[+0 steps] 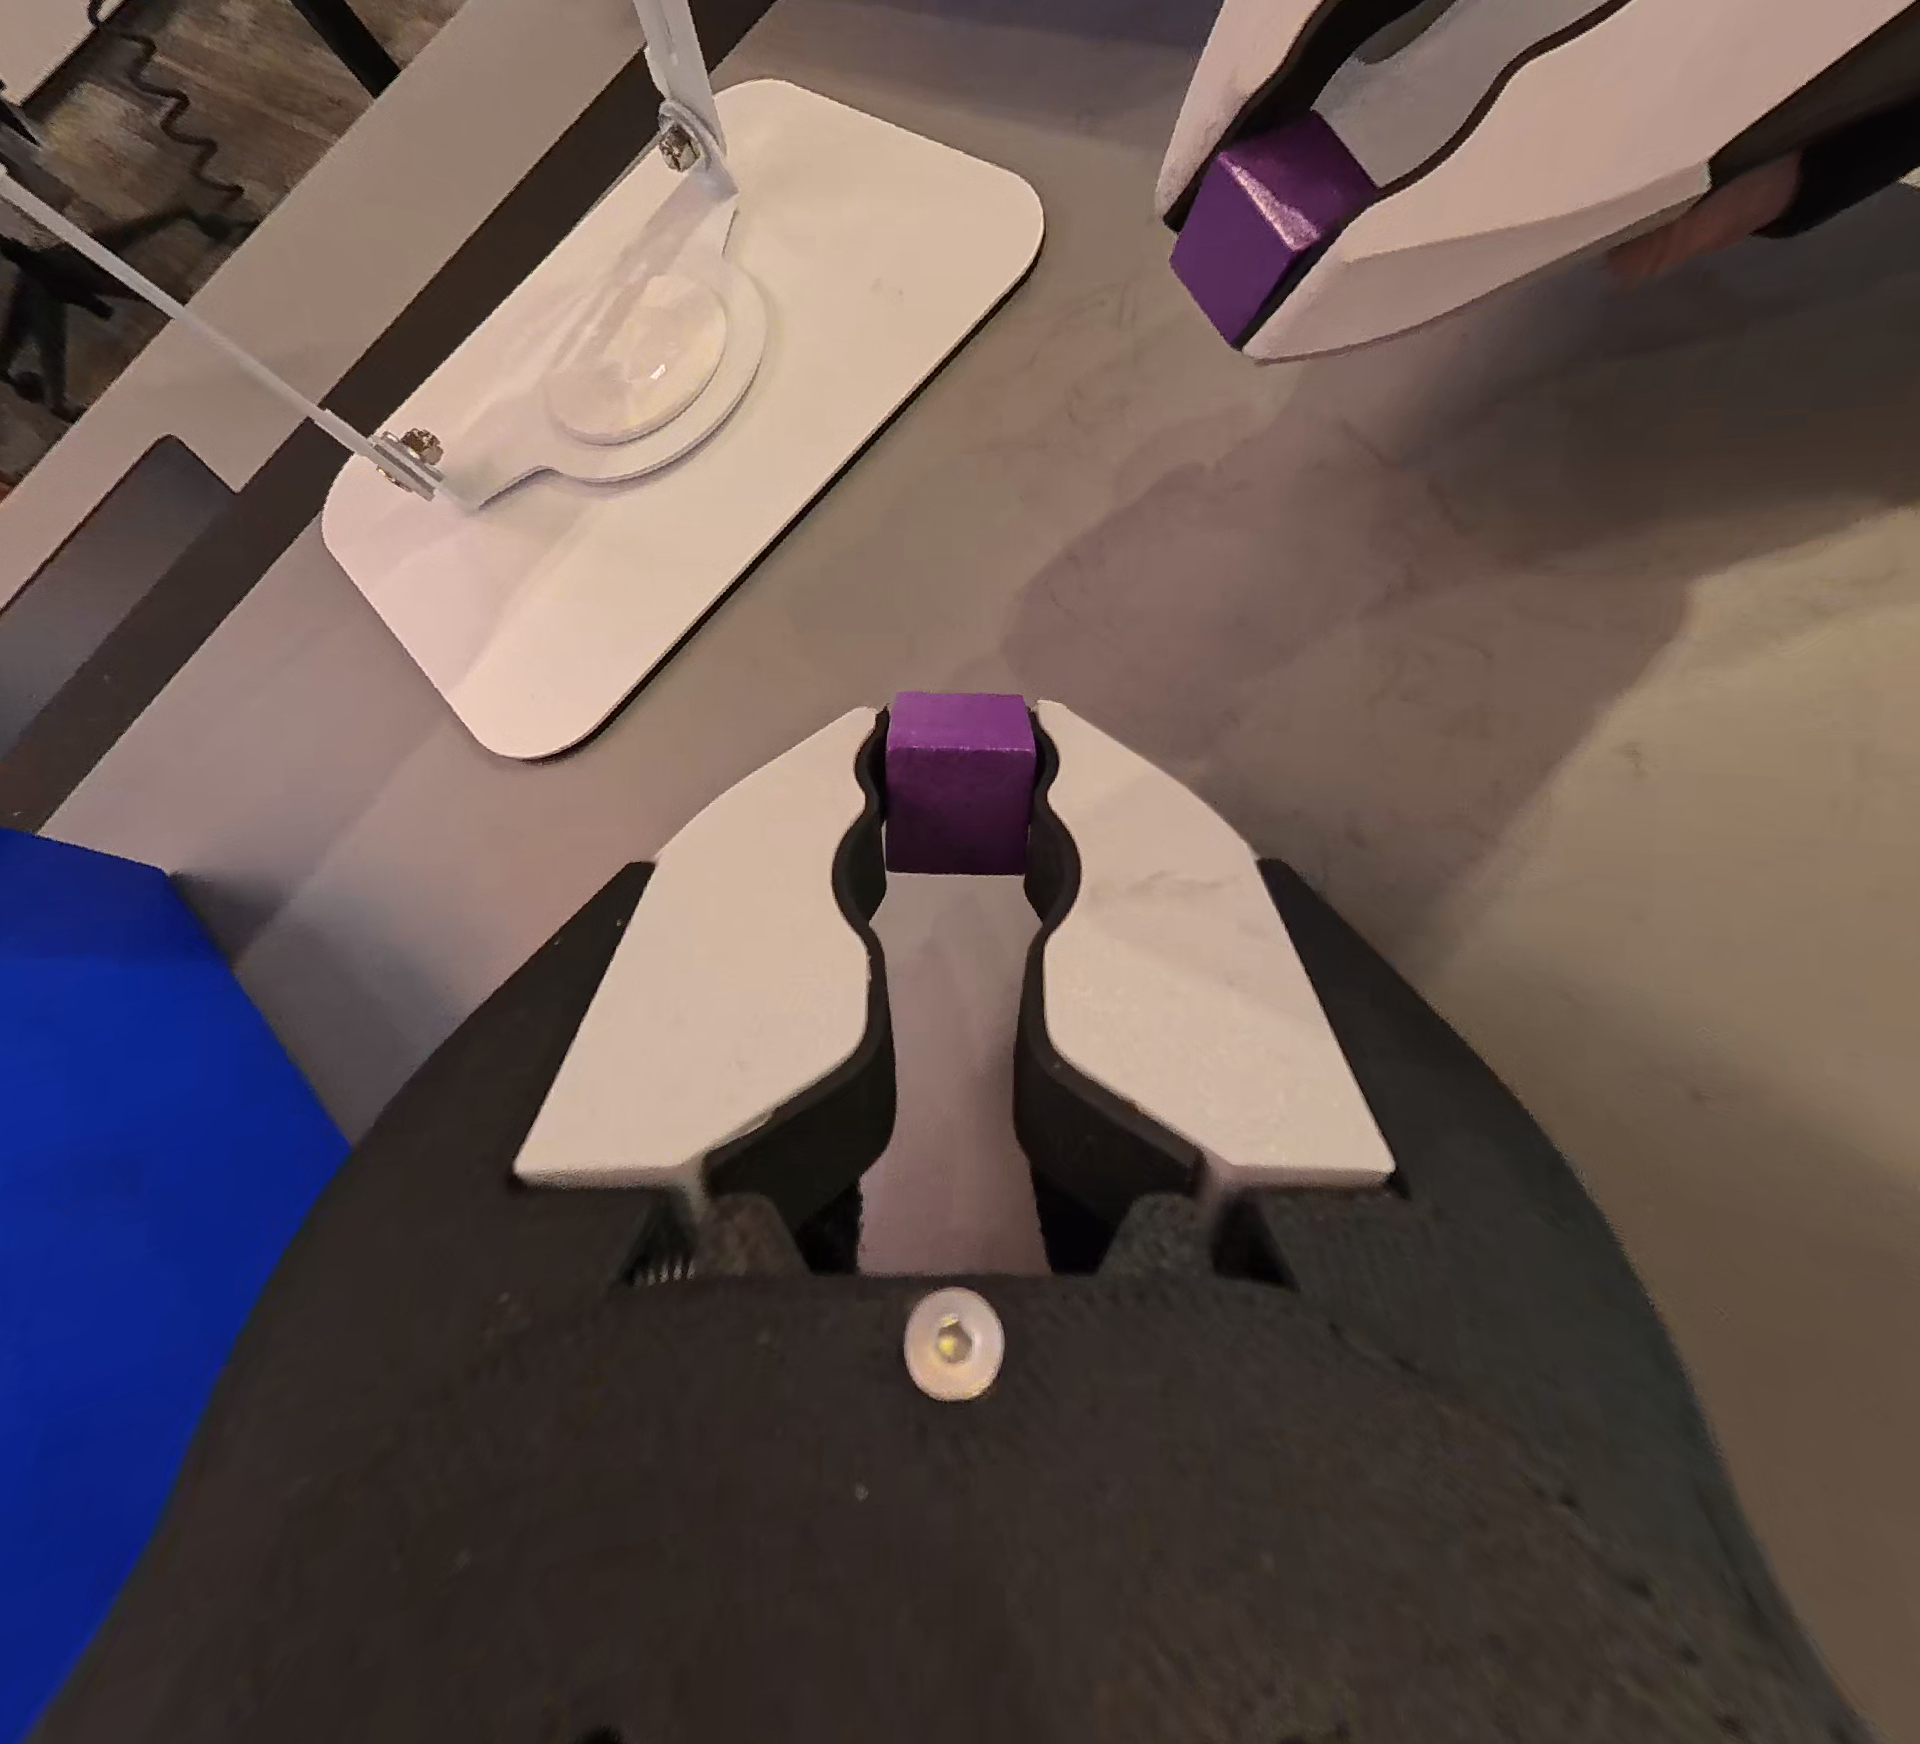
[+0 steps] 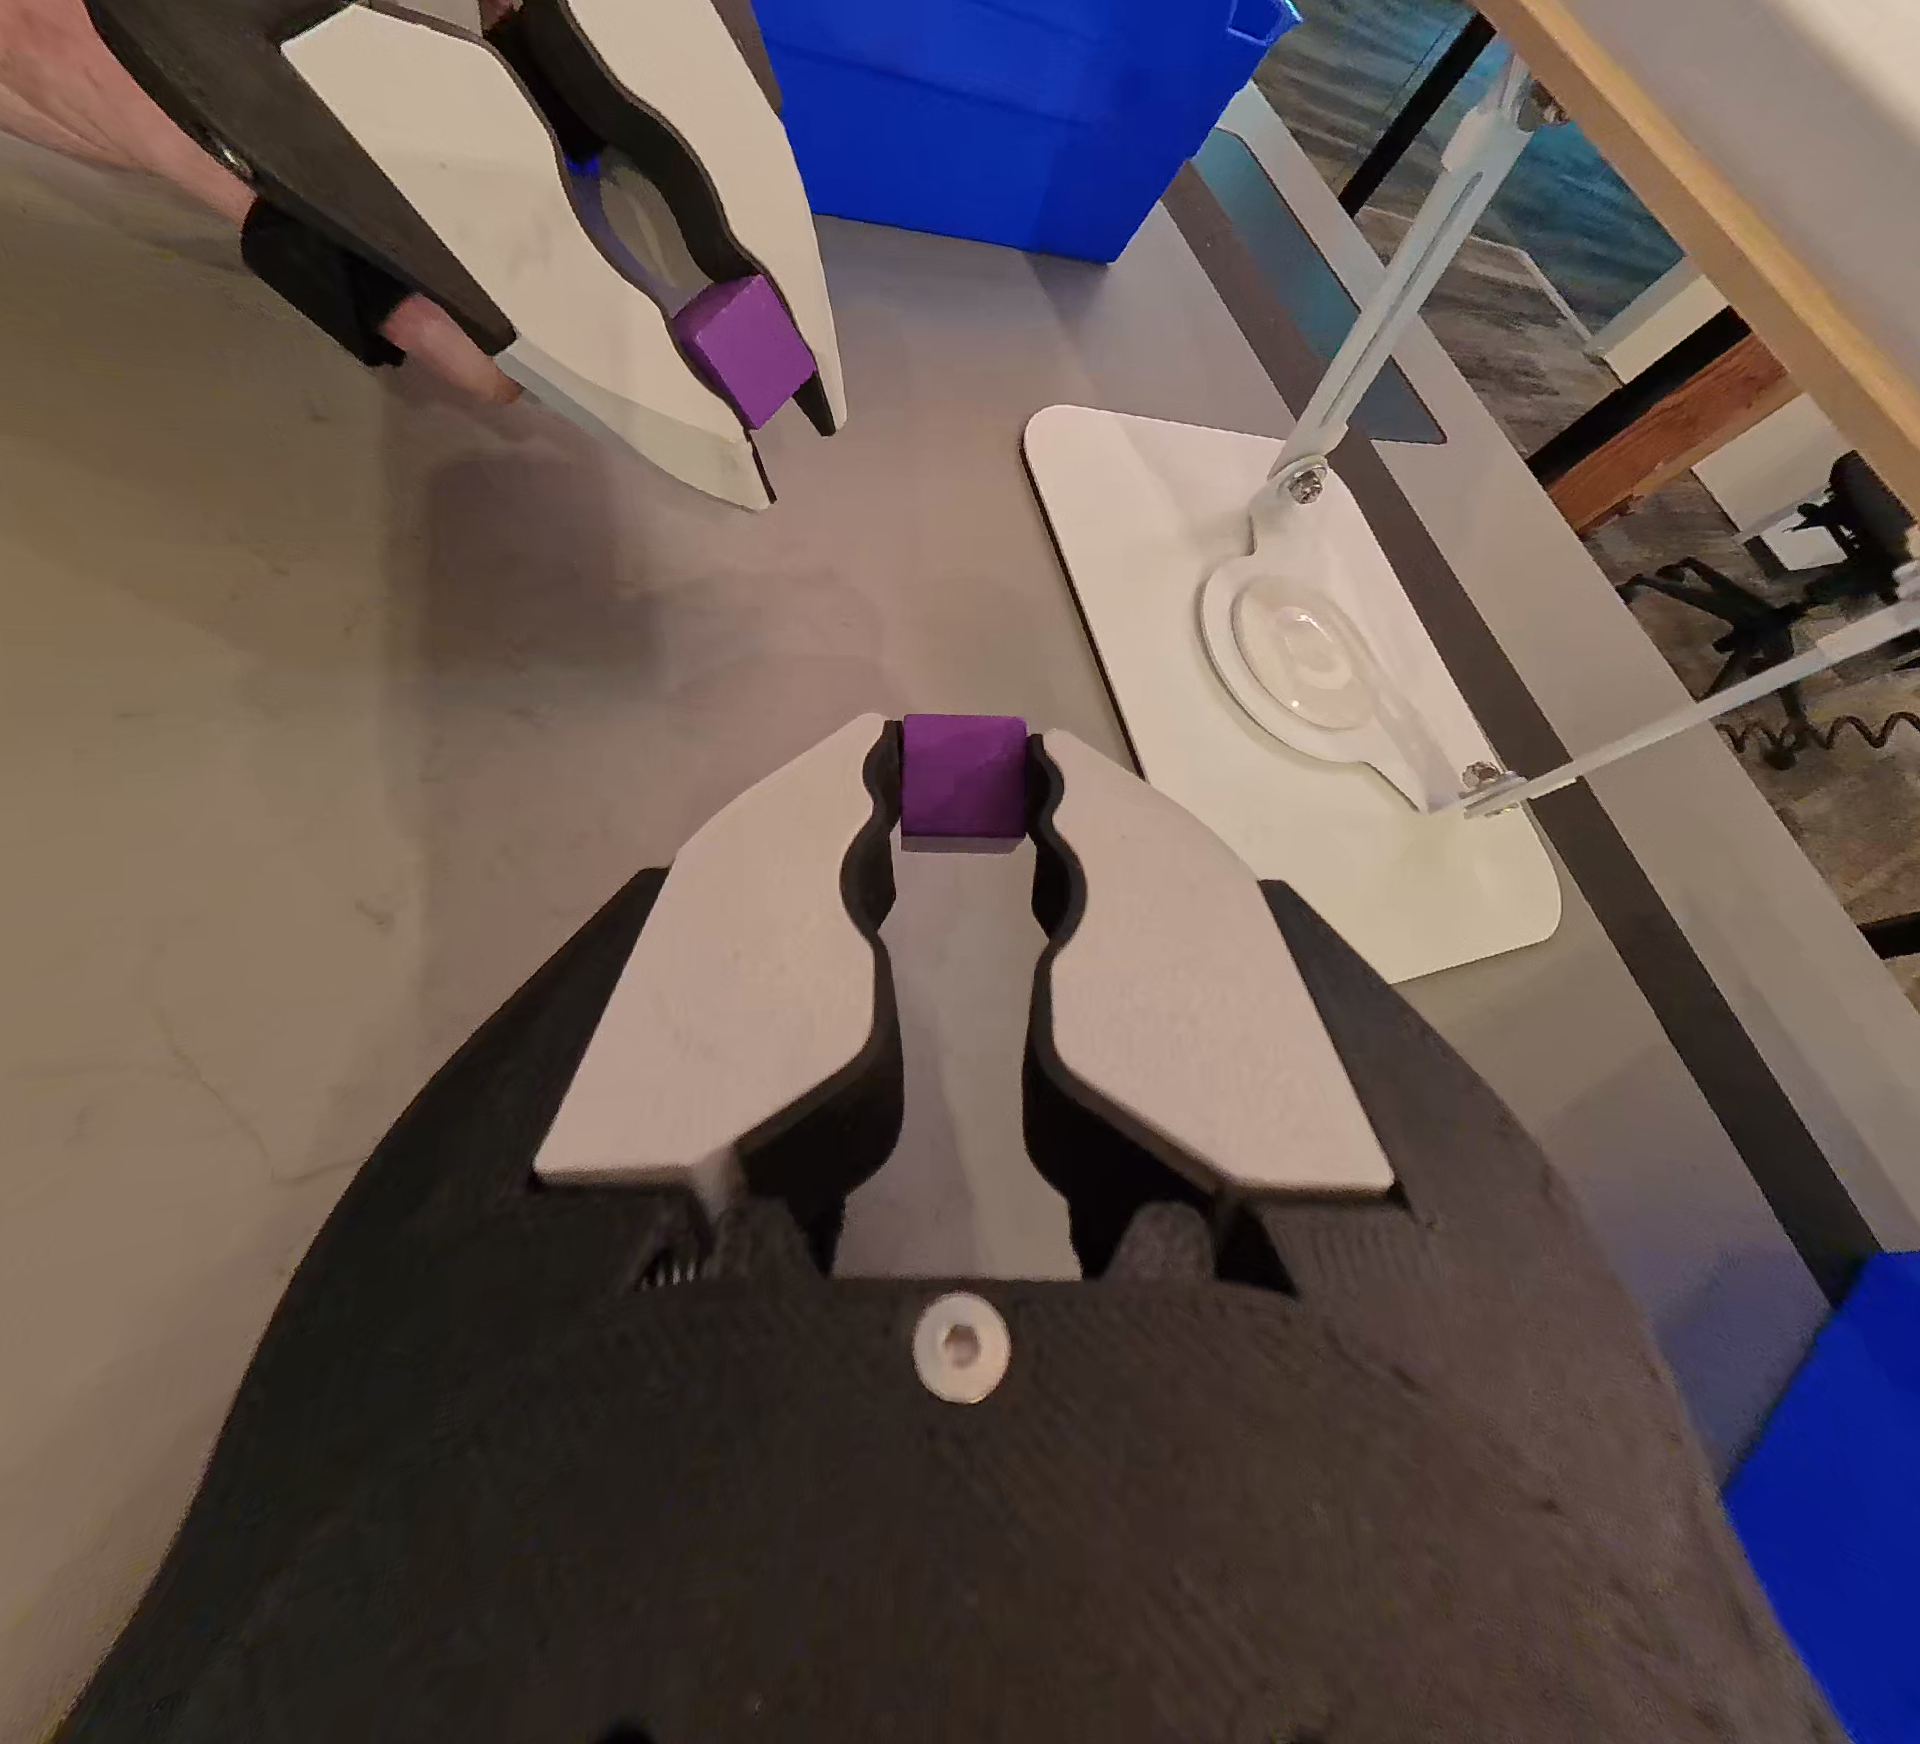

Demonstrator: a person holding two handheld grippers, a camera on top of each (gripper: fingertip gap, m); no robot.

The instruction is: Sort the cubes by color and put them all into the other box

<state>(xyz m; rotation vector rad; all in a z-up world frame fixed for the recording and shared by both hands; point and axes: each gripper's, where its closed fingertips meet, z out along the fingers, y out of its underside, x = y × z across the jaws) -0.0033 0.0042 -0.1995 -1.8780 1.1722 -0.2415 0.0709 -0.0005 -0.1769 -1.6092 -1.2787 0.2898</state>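
My left gripper (image 1: 958, 733) is shut on a purple cube (image 1: 956, 790) held at its fingertips above the grey table. My right gripper (image 2: 964, 749) is shut on another purple cube (image 2: 961, 775), also above the table. Each gripper shows in the other's view: the right one (image 1: 1247, 271) at the upper right with its purple cube (image 1: 1262, 224), the left one (image 2: 774, 437) at the upper left with its purple cube (image 2: 743, 349). A blue box (image 2: 997, 63) stands at the back in the right wrist view. Another blue box (image 2: 1839, 1476) shows at the lower right edge.
A white stand base (image 1: 675, 406) with a clear dome and thin white struts sits on the table near its far edge; it also shows in the right wrist view (image 2: 1299, 686). A blue box corner (image 1: 125, 1227) lies at my left. A wooden board (image 2: 1662, 94) overhangs at upper right. Left tips to right tips: about 8 centimetres.
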